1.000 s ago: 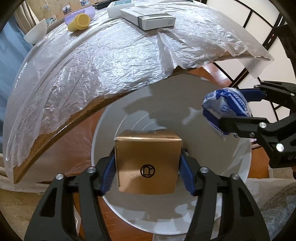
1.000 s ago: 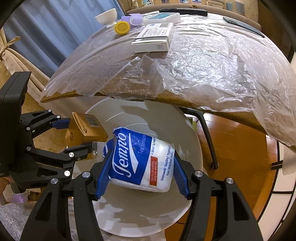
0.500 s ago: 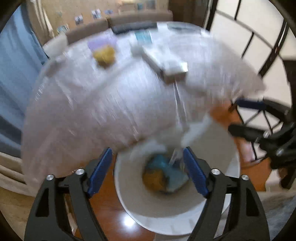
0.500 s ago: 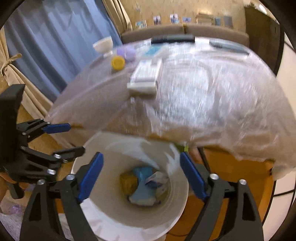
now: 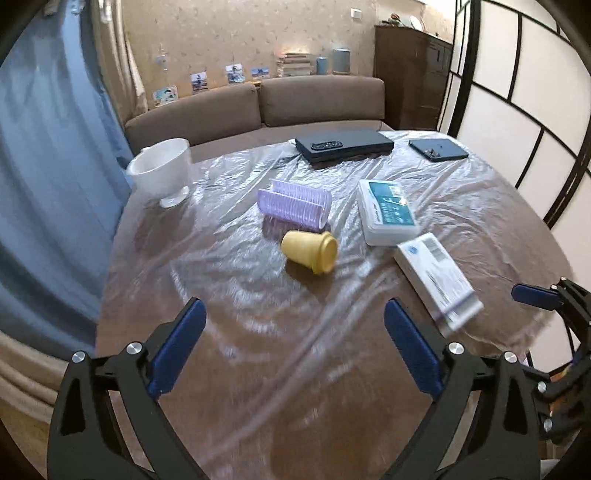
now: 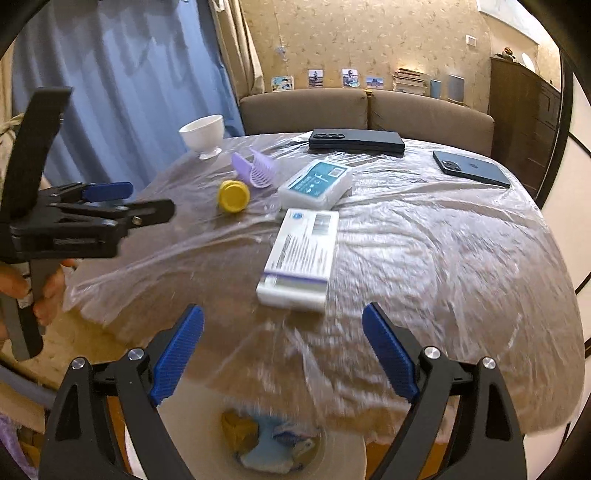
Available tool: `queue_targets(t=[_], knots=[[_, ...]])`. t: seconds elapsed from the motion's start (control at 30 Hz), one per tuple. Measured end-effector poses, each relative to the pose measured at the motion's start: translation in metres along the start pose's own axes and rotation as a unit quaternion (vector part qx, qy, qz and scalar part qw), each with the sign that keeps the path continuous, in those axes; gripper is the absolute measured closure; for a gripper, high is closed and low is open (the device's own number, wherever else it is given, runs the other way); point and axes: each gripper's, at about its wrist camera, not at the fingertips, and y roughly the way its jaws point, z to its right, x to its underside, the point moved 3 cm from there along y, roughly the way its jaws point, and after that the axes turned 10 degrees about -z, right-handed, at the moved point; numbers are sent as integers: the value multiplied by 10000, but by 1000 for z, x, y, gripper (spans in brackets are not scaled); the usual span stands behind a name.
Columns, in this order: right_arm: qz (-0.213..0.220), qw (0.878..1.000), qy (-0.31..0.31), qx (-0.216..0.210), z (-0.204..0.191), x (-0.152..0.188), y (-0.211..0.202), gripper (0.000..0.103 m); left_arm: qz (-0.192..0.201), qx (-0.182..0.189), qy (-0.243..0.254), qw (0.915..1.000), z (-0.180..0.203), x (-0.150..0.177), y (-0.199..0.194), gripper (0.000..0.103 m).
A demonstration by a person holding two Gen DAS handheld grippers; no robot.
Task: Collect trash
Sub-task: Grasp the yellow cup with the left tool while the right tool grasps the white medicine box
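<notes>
Below the table edge — bin (image 6: 343, 452) holding crumpled trash (image 6: 273, 441).

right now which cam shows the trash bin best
The right wrist view: the bin sits at the bottom edge below the table, between the open right gripper fingers, with dropped trash inside. The left wrist view shows none of it.

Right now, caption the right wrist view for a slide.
Open right gripper above plastic-covered round table, white bin below.

Brown sofa (image 5: 255, 107) against patterned wallpaper (image 5: 229, 33), blue curtain (image 5: 48, 155) beside.
</notes>
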Motion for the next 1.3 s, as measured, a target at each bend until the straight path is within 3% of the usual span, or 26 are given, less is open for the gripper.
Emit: queue_targets(t=[0.2,0.4,0.53,0.63,0.83,0.97,1.3], knots=[[-58,9999,82,124,2,-20,24,16,-133,-68,320,9994,10,-18,28,5],[-144,9997,61,204,0,-29,43,17,-195,55,336,9992,9,-30,47,5],[-176,9996,69,232,-1,-34,50,18,-261,141,342,9990,8,-34,55,18],[-242,9994,63,240,-1,-37,55,26,-302,192,338,9988,6,-35,60,31],[-276,9990,17,359,1,-38,61,33,-349,324,343,9983,6,-34,67,44],[-274,9988,-19,411,1,-40,61,48,-348,426,310,9980,5,-36,67,52],[-228,9993,234,164,7,-34,51,49,-328,493,266,9979,6,-36,65,52]])
